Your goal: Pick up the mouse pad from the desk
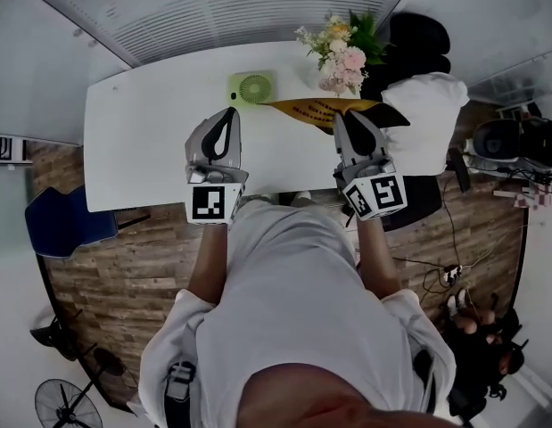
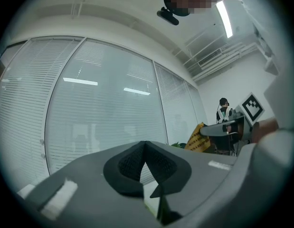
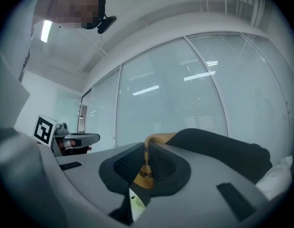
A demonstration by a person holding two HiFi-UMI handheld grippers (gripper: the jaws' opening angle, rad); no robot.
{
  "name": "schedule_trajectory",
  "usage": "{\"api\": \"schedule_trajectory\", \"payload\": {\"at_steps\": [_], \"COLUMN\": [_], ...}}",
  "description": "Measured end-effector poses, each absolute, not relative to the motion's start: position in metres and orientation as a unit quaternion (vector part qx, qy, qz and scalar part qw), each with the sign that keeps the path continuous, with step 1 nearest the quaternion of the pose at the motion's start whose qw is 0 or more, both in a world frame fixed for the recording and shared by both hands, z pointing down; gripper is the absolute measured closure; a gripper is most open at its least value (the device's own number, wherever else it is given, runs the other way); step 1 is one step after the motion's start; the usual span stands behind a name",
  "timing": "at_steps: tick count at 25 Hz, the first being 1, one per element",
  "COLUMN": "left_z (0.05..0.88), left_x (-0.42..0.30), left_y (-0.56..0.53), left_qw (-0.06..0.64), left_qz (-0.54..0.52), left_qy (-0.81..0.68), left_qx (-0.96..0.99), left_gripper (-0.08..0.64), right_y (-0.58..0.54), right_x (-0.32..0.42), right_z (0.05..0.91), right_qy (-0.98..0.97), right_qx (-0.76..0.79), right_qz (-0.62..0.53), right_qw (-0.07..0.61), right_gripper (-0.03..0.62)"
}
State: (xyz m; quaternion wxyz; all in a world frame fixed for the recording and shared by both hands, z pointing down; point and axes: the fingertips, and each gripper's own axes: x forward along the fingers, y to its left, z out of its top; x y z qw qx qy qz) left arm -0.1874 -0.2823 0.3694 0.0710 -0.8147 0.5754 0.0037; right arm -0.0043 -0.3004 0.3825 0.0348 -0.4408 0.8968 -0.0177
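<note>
**Mouse pad pinched in our right fingers**

The yellow mouse pad (image 3: 146,173) drapes from our right gripper (image 3: 145,148), fingers pinching its edge so it hangs above the white desk (image 1: 151,141), right of the green fan (image 1: 251,87). Our left gripper (image 2: 146,151) idles alongside, fingers pressed together, empty.

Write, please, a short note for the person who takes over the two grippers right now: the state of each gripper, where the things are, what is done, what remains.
Left gripper: jaws together, nothing between them, held above the white desk.
Right gripper: jaws shut on an edge of the mouse pad, which is yellow on one face and black on the other.
The pad hangs from the jaws and looks clear of the desk, near the green fan and the flowers.
Done: pad grasped and lifted.
Left: probably only to keep the grip firm; nothing shows where the pad should go.
</note>
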Motion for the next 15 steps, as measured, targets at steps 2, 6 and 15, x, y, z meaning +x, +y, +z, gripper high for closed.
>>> {"api": "schedule_trajectory", "payload": {"at_steps": [2, 6, 15], "left_z": [0.368, 0.361, 0.312], "left_x": [-0.185, -0.183, -0.177], "left_y": [-0.285, -0.29, -0.294], "left_qw": [0.072, 0.074, 0.071], "left_qz": [-0.003, -0.009, 0.006], "left_qy": [0.574, 0.579, 0.583], "left_qx": [-0.816, -0.812, -0.809], "left_gripper": [0.572, 0.572, 0.572], "right_y": [-0.3, -0.298, -0.298], "right_x": [-0.006, -0.011, -0.013], "right_z": [0.359, 0.323, 0.288], "right_qy": [0.899, 0.901, 0.906], "right_qx": [-0.436, -0.431, -0.416], "right_qz": [0.002, 0.041, 0.054], "right_qw": [0.044, 0.044, 0.046], "right_gripper": [0.557, 0.555, 0.552]}}
